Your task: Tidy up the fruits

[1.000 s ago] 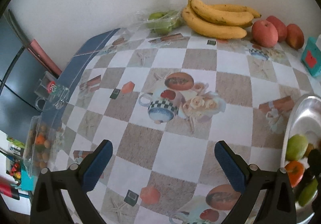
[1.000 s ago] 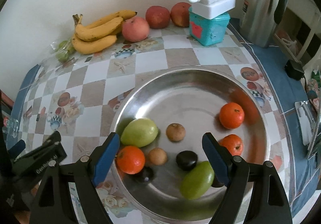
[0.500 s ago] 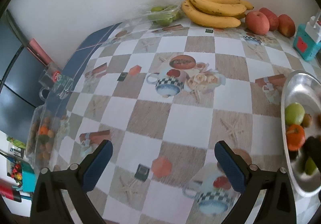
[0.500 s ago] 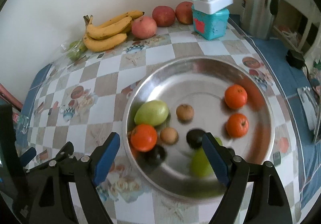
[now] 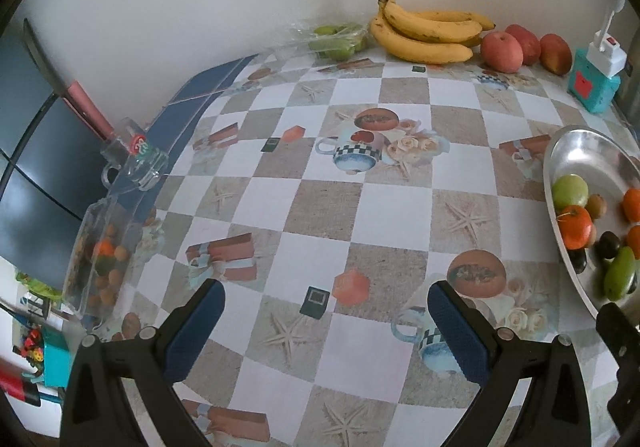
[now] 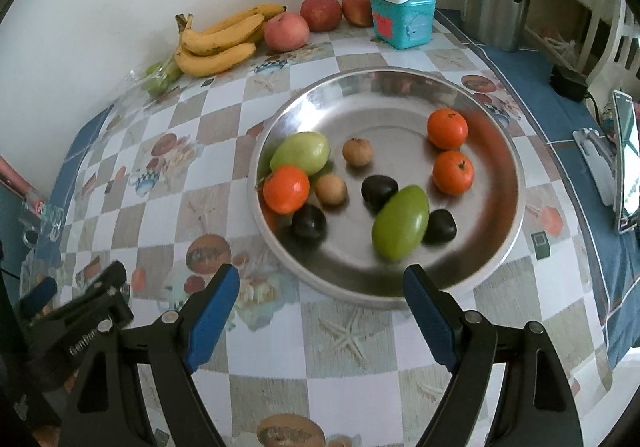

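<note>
A: What's in front of you, biggest first?

B: The table with its checked cloth, then the steel tray you have on its right half. Your right claw hangs over the cloth just short of the tray's near rim, jaws spread wide, nothing between them.

A: And your left claw?

B: The left claw sits above bare cloth, well left of the tray, also released and empty.

A: Where's the fruit?

B: Against the wall you have the bananas, with three apples beside them. In the tray: two green mangoes, one touching an orange at the left rim, two more oranges on the right, three dark plums and two small brown fruits.

A: Anything else?

B: A teal box by the apples.
</note>
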Motion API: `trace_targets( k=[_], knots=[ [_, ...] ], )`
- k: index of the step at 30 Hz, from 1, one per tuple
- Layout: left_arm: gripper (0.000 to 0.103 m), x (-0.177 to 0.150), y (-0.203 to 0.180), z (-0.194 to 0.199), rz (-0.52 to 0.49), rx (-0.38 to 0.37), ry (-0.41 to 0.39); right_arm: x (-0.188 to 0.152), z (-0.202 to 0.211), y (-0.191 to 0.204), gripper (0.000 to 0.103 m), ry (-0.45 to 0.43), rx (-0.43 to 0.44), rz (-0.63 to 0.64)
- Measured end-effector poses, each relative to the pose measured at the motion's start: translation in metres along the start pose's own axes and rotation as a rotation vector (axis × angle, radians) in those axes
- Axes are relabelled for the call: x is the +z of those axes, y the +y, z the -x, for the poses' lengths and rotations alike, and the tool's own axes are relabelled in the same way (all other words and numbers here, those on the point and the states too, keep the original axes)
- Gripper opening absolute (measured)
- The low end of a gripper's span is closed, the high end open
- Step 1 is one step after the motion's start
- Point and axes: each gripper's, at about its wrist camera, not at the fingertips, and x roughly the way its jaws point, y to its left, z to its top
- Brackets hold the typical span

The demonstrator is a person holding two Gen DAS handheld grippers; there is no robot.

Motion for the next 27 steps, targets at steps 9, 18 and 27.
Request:
trace_targets(
  k=[9,18,27],
  knots=[
    [0.103,-0.0033,0.0014,-0.0032,-0.010,0.012,0.035,-0.0029,0.0052,0.0037,0.085,-0.015,-0.022,0.017],
    [0.103,-0.0039,0.0046,-0.0077,-0.008,-0.013,0.075,-0.0042,0.0012,0.0048,0.085,0.012,-0.042,0.022],
    [0.103,-0.0009,0.0045,-0.0041,-0.013,-0.059,0.075,-0.0043,-0.0001,0.0039,0.085,0.027,-0.053,0.020]
  ],
)
